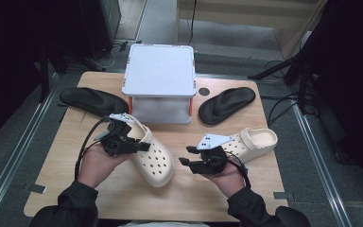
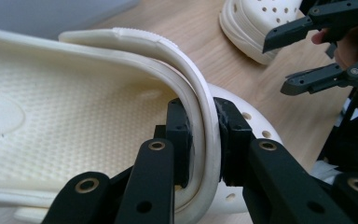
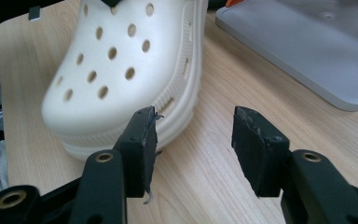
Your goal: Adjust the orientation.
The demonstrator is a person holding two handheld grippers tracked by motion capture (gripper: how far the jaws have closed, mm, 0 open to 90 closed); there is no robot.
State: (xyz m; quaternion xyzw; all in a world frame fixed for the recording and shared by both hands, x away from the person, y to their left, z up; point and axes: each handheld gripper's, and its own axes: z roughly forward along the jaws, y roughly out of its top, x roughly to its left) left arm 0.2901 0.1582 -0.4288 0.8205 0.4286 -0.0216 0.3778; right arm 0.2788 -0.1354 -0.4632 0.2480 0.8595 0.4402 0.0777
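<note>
High view: two cream clogs, two black insoles, one grey box on wooden table [image 1: 179,198]. My left gripper [image 1: 144,146] on heel end of left clog [image 1: 153,161]; my right gripper [image 1: 184,161] in front of right clog [image 1: 255,142]. Left insole [image 1: 92,100] and right insole [image 1: 227,104] flank grey box [image 1: 159,71].

Left gripper view: my jaws clamp clog's rim and heel strap [image 2: 182,60] together; right gripper ahead, second clog beyond.

Right gripper view: my jaws spread, nothing between; perforated toe of left clog just beyond, grey box at right.

Light wooden table [image 1: 179,189], grey floor [image 1: 19,142] (metal rails), dim dark surroundings
</note>
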